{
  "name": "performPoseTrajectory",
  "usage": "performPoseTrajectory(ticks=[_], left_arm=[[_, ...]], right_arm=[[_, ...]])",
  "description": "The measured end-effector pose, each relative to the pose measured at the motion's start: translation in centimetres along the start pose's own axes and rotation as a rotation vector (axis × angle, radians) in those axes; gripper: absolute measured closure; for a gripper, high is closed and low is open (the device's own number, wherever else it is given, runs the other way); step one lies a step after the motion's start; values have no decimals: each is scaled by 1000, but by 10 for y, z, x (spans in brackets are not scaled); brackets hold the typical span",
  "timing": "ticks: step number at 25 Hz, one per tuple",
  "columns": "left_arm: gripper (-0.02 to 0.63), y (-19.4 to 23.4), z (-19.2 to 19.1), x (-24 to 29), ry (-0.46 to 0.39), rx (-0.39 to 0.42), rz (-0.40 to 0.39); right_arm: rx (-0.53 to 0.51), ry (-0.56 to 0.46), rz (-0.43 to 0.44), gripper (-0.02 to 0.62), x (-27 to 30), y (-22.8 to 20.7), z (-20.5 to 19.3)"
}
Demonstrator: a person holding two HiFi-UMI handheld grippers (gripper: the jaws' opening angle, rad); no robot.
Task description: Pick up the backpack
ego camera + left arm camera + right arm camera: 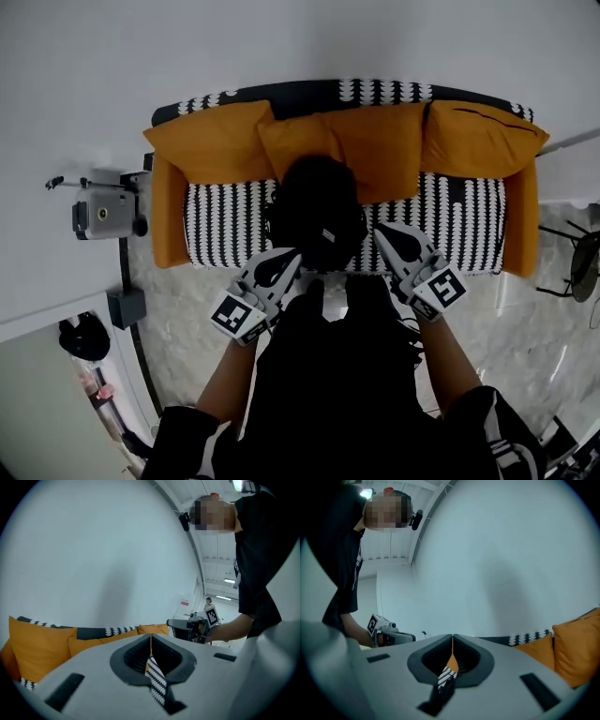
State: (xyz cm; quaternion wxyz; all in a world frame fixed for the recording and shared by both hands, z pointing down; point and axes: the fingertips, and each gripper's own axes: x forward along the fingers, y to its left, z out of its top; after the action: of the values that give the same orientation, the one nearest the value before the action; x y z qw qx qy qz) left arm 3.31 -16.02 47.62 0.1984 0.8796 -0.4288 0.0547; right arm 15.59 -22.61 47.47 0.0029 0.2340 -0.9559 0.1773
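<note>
The backpack (319,211) sat upright on the sofa (469,220) seat, just beyond and between the left gripper (286,261) and right gripper (384,232), about equally near each, both with jaws shut on nothing.

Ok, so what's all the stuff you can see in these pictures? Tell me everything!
black-and-white patterned sofa with orange arms: one, against the white wall
orange fabric cushions: four, in a row along the sofa's back
black backpack: one, in the middle of the sofa seat
grey camera on a stand: one, left of the sofa
grey box: one, low down, left of the sofa
black wire-frame furniture: one, at the right edge, partly cut off
left claw: one, white and black, shut and empty, pointing at the backpack
right claw: one, white and black, shut and empty, next to the backpack
</note>
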Motion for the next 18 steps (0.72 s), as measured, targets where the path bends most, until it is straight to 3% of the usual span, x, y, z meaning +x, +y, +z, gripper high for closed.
performPoseTrajectory(ticks=[8,18], left_arm=[[583,38,7,-16,30,90,122],[583,108,-33,-13,61,40,-9]], right_arm=[[66,3,53,568,34,-10,-17],[-8,91,-143,566,61,-19,-50]])
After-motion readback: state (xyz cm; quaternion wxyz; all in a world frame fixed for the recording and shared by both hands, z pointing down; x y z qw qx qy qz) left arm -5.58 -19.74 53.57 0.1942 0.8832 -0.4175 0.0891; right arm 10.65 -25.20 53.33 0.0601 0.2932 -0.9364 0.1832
